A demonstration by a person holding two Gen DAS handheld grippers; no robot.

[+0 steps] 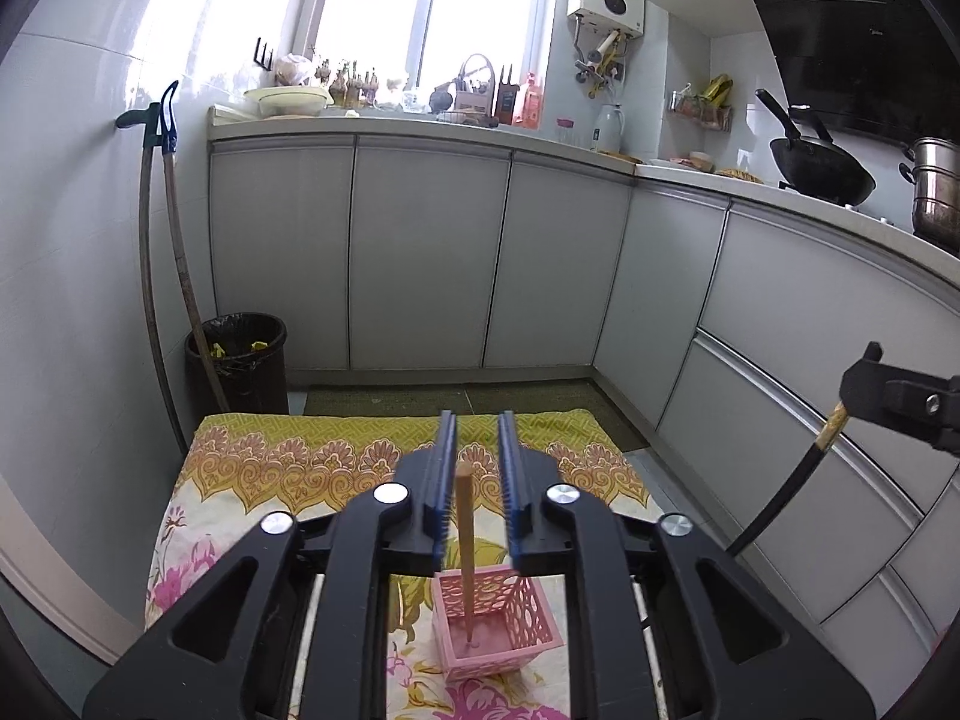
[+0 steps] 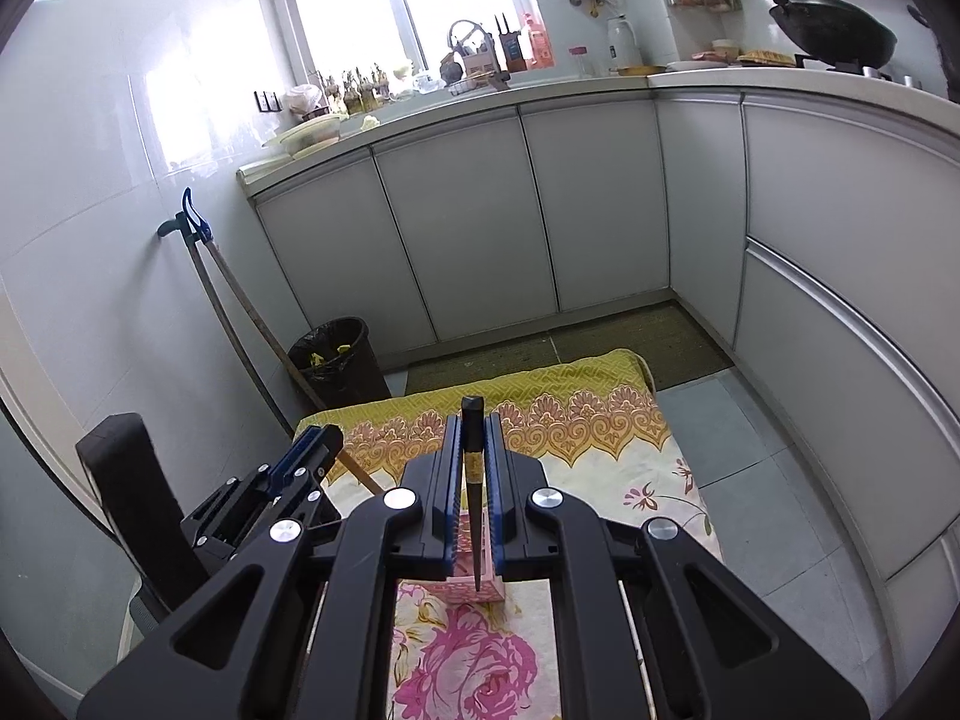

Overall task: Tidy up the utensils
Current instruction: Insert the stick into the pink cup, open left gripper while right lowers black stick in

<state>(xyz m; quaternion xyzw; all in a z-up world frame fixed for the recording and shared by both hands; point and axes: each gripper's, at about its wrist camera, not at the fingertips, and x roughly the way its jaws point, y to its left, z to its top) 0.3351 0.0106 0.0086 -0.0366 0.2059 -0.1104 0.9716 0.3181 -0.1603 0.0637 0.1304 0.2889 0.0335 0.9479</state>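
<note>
A pink perforated holder point(image 1: 495, 618) stands on the floral cloth point(image 1: 252, 480). A tan wooden chopstick point(image 1: 464, 546) stands in it, its tip on the holder's floor. My left gripper point(image 1: 477, 438) is above it, open, with the chopstick loose between the blue pads. My right gripper point(image 2: 474, 444) is shut on a black chopstick point(image 2: 474, 498) with a gold band, its tip pointing down over the pink holder point(image 2: 474, 588). The right gripper also shows in the left wrist view point(image 1: 864, 384), and the left gripper in the right wrist view point(image 2: 318, 444).
A cloth-covered low table point(image 2: 630, 438) stands in a kitchen. White cabinets point(image 1: 432, 252) run behind and to the right. A black bin point(image 1: 237, 360) and two long handles point(image 1: 174, 276) stand at the left wall. A wok point(image 1: 822, 162) sits on the counter.
</note>
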